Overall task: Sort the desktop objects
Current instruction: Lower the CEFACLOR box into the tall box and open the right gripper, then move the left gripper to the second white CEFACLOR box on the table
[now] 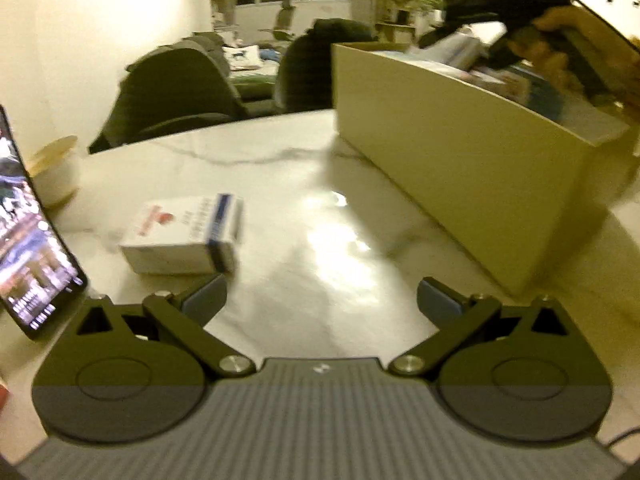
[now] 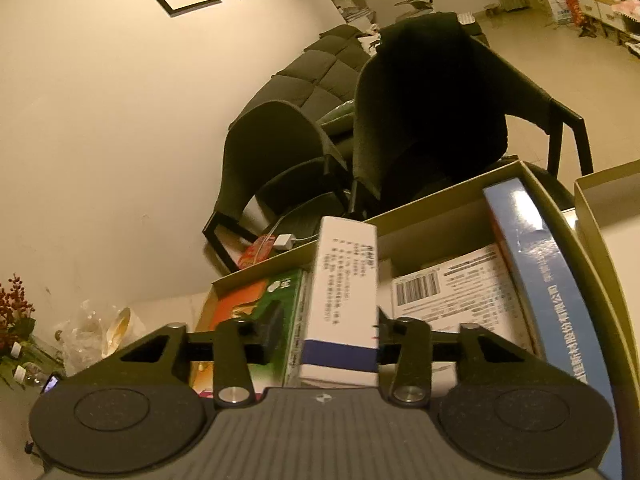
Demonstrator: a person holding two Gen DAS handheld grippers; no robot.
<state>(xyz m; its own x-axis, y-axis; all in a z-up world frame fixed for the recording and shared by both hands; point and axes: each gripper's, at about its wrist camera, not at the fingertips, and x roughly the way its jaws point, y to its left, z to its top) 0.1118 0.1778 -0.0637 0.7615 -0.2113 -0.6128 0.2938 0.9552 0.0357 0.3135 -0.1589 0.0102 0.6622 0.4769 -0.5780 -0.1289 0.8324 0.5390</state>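
Observation:
In the left wrist view my left gripper (image 1: pixel 322 296) is open and wide over the marble table (image 1: pixel 320 216), with nothing between its fingers. A white carton with a red logo and a blue end (image 1: pixel 180 236) lies just ahead of its left finger. To the right stands an open cardboard box (image 1: pixel 460 168); a hand holds my right gripper (image 1: pixel 512 4) above it. In the right wrist view a white carton with a blue stripe (image 2: pixel 344 280) stands between the fingers of my right gripper (image 2: pixel 328 330), over the cardboard box (image 2: pixel 440 200). The left pad (image 2: pixel 272 332) stands clear of the carton.
The box holds an orange-and-green carton (image 2: pixel 264 304), a white carton with a barcode (image 2: pixel 460 288) and a long blue carton (image 2: pixel 536 280). A lit phone (image 1: pixel 36 232) and a bowl (image 1: pixel 56 172) are at the table's left. Dark chairs (image 1: pixel 176 92) stand behind; a second box (image 2: pixel 608 196) is at right.

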